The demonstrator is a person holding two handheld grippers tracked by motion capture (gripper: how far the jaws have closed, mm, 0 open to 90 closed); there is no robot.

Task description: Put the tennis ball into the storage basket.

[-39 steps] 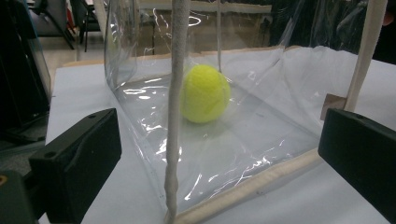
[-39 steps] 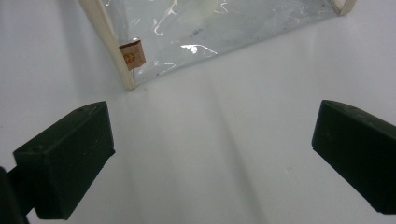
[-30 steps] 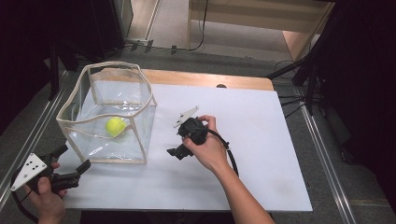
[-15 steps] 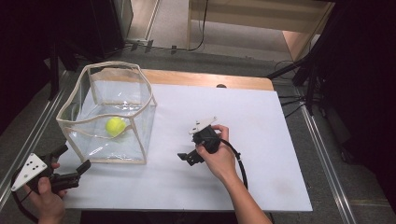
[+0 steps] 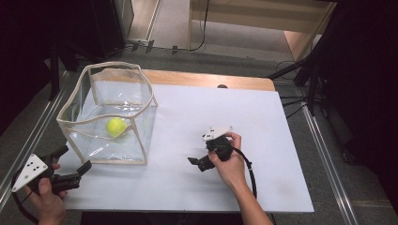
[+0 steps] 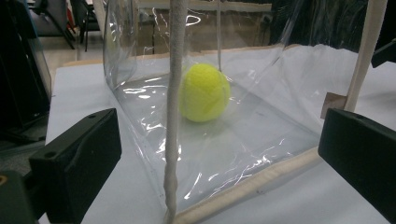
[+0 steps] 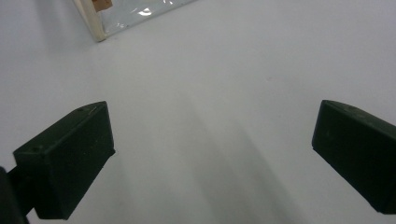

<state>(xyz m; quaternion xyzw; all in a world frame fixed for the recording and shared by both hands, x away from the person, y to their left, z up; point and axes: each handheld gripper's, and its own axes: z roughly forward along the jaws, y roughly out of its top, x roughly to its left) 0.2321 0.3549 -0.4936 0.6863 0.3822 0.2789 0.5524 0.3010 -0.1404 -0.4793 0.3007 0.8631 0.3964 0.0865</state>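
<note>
On the white board (image 5: 263,122), well clear of the bag (image 5: 107,117), lay the right gripper (image 5: 196,162). Change noted against the earlier high views: a second before, it stood close beside the bag's near right corner; half a second before, partway out; here farther back toward the person's side and to the right. Left gripper (image 5: 70,165): no shift across the three views.

Reading: the right gripper was retreating empty, the ball (image 5: 116,126) already inside the bag. The placing looked done, or nearly so.

Ball: yellow-green, resting on the bag's clear floor, apart from the walls as far as could be told. Ahead of the left jaws in the left gripper view (image 6: 204,92), beyond the bag's cream corner seam (image 6: 173,107), which stood between the two jaws without touching either.

Right gripper, pose: low over the board, jaws pointed left toward the bag, grey plate uppermost, hand (image 5: 227,157) wrapped round the body, cable trailing back along the forearm. Jaws spread wide; nothing between them but bare board; the bag's corner (image 7: 100,28) lay far ahead of the left jaw.

Left gripper, pose: at the board's near left corner, held in the left hand (image 5: 47,201), jaws aimed at the bag's near corner. Jaws wide, holding nothing.
</note>
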